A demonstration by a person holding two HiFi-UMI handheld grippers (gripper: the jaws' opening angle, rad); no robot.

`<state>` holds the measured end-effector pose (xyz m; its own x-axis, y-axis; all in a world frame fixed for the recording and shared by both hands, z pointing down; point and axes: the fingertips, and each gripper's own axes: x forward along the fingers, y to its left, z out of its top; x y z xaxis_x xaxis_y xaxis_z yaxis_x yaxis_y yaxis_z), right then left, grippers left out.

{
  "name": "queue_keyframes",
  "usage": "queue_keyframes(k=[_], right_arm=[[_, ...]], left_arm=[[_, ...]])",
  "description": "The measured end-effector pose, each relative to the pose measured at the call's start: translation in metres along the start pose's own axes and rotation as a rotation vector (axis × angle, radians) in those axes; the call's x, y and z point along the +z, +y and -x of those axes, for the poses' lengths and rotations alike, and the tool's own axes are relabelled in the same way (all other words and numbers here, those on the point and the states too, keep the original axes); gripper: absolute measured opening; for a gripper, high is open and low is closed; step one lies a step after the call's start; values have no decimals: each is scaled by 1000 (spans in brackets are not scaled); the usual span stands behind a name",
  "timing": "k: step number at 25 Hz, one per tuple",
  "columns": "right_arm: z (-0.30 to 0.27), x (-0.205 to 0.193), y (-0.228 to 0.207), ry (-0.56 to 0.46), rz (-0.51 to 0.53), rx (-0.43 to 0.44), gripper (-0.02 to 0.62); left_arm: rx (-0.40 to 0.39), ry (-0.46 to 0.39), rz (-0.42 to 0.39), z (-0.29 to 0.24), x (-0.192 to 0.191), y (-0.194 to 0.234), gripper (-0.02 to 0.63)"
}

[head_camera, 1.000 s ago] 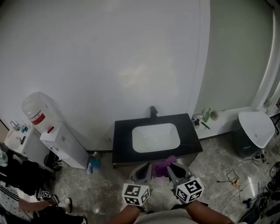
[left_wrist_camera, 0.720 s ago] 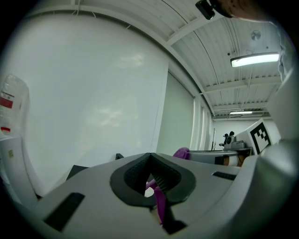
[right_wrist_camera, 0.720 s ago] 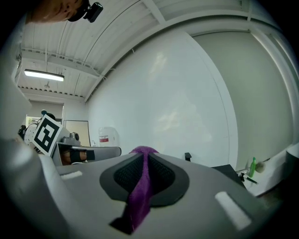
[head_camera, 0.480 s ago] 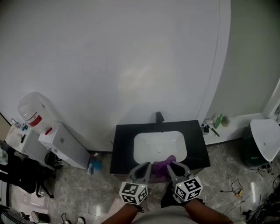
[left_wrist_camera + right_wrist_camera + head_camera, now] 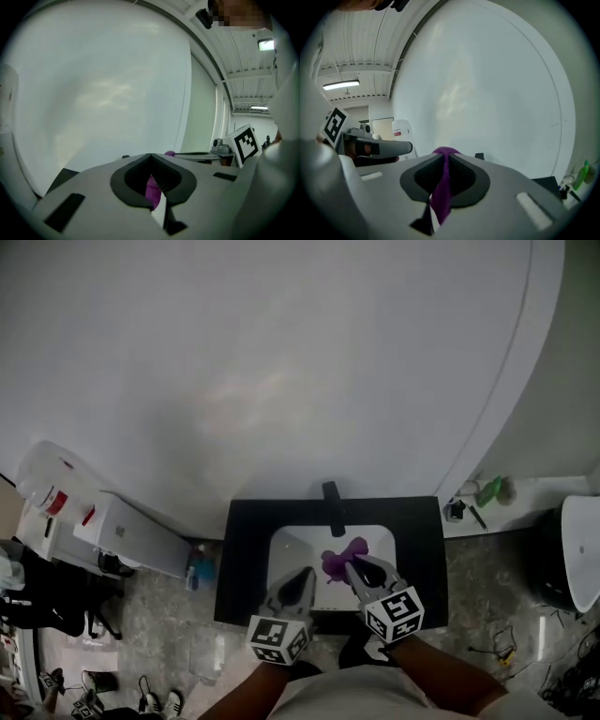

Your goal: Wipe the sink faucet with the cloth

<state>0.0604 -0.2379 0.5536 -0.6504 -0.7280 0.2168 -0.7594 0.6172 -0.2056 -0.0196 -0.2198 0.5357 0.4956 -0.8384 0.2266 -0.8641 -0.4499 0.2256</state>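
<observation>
The cloth (image 5: 342, 559) is a bright purple rag, thin and soft. It is bunched into uneven lobes that spread out beyond my claw tips. In the right gripper view it (image 5: 442, 187) shows as a narrow, twisted strip. The strip runs down through the hollow behind the tips, and a small tuft pokes out over the top.

My right claw (image 5: 353, 564) is closed on the cloth, with the jaws meeting at the tips (image 5: 443, 154) and the strip pinched between them. My left claw (image 5: 303, 575) is also drawn together at the tips (image 5: 151, 155). A thinner band of the same purple (image 5: 153, 190) sits in the gap between its jaws, so it is clamped on an edge of the cloth too.

Most of the cloth lies just ahead of the right claw and ahead and to the right of the left one, hanging over the white sink (image 5: 287, 547). The black faucet (image 5: 332, 505) stands straight ahead of both claws, near the cloth's far lobes but apart from them. The dark table (image 5: 242, 563) runs under and to either side of my claws.

Half a second ago both claws were back at the table's near edge and the cloth was low over the sink's front rim. Since then they have come forward over the sink, carrying the cloth closer to the faucet.
</observation>
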Motion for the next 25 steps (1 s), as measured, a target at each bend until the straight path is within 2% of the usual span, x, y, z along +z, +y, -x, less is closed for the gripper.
queue_keyframes(k=[4,8,10,12,15,18,23,25], right_arm=[[-51,-4,-49,44,-10,-25,32],[-116,2,-86,69,28,-61,32],[-154,7,-108,87,41,-96,31],[-194,-1,-127,143,48,-118,32],[-233,-32,-146,267,66,-138,32],[-226,-44,-146,273,72,-150,32],[-168,-78,-102,293,34,-142,32],[-165,-71,-103,271,38,-149,32]], left_arm=[[20,0,-16,-35,4,20,6],[37,14,2,-46,0,39,6],[38,18,-27,-50,0,46,6],[39,29,-51,-53,-4,54,6],[34,49,-41,-54,-10,66,6],[32,72,-4,-57,-20,82,6],[-15,69,26,-63,-25,94,6],[-38,69,28,-67,-27,91,6]])
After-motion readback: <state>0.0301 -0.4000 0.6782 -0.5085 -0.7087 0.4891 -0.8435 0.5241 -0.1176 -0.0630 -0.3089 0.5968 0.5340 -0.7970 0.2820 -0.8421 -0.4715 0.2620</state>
